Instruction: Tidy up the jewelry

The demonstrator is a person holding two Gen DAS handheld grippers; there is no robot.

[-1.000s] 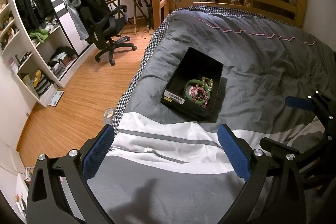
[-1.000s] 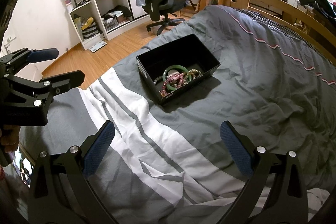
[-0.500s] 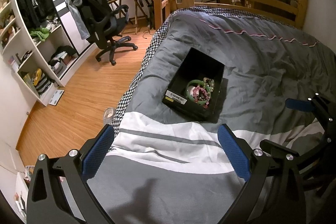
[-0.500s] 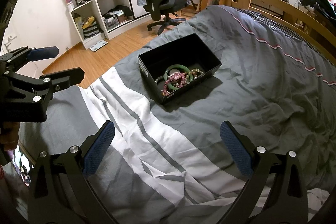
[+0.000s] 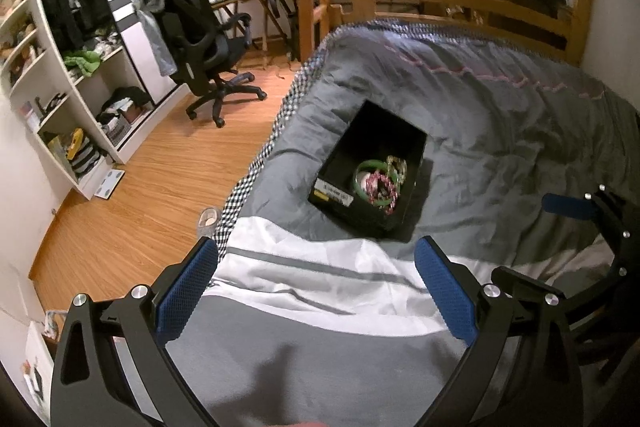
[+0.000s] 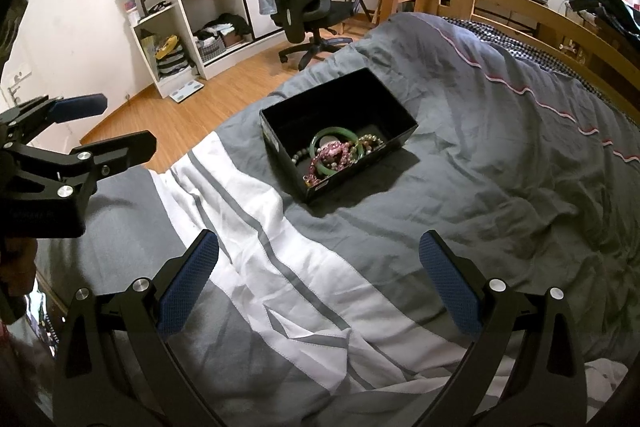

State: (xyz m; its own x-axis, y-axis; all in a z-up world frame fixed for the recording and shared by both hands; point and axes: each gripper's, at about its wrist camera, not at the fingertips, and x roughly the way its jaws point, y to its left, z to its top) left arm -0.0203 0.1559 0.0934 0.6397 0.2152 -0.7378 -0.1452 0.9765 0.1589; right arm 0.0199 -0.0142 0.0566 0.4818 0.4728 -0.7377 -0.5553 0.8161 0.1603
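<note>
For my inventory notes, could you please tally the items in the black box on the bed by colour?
Green bangle: 1
Pink beaded bracelet: at least 1; the strands overlap
Pale gold beaded bracelet: 1
Grey-brown beaded bracelet: 1
Total: at least 4, all in the black box.
</note>
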